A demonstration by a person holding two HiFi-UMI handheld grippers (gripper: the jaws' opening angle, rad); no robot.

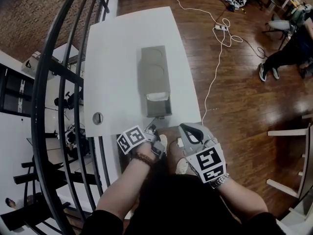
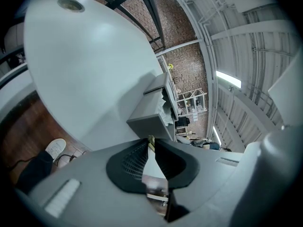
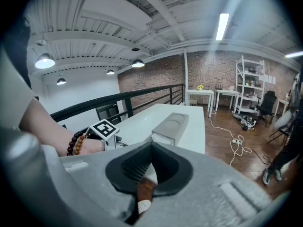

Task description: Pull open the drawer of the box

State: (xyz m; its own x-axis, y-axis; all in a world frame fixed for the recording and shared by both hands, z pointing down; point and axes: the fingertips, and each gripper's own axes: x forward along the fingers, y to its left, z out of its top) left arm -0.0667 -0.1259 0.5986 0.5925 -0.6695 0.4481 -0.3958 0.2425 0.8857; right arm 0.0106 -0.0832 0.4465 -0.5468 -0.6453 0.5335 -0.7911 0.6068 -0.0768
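- On the left, a white table, with one grey box lying near its middle.
- Next, the left gripper, low at the table's near edge, pinched narrow on a thin yellowish tab (looks like the drawer's pull, but hard to be sure).
- Just past its tips, the drawer, partway out of the box's near end, with white paper inside.
- Probably light and easy to slide, same as the box, which might scoot along the smooth table.
- So better to pull slow and straight, level with the table.
- Best place to hold: that tab at the front middle, not the thin side walls.
- To the right, the right gripper, beside the left one, tips closed together on nothing, apart from the box.
- Far right, a white cord on the wood floor.
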